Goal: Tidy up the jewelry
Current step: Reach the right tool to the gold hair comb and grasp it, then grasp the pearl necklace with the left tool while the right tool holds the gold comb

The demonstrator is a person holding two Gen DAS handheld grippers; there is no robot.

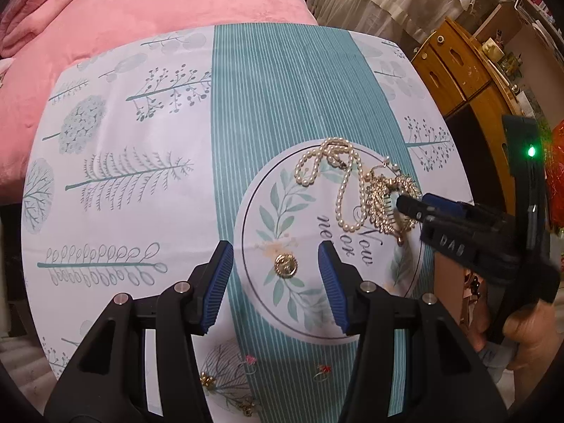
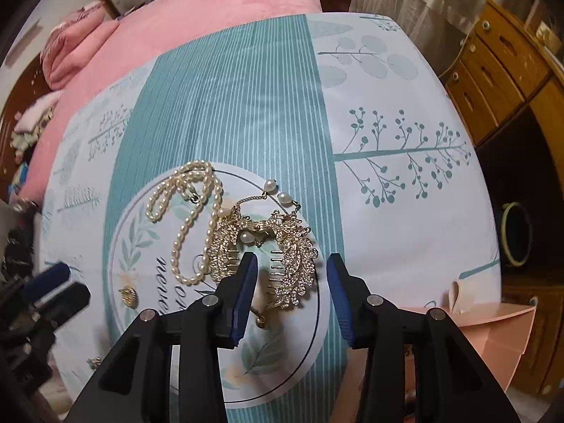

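a pink bed point(image 1: 151, 3) borders the surface's point(image 2: 405, 190) far edge; wooden drawers point(image 2: 493, 67) stand off its right corner. open cloth fills the far half. toward the near edge lie a pearl necklace point(image 2: 192, 211), gold hair comb point(image 2: 282, 250) and brooch point(image 1: 286, 265). left gripper point(image 1: 275, 282) and right gripper point(image 2: 290, 289) gape wide, empty.

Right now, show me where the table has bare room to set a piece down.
The striped band beyond the pearl necklace is bare up to the pink bedding, as is the printed cloth left of the round print. It is crowded on the round print: necklace, gold hair comb, small gold brooch. Small pieces dot the near edge.
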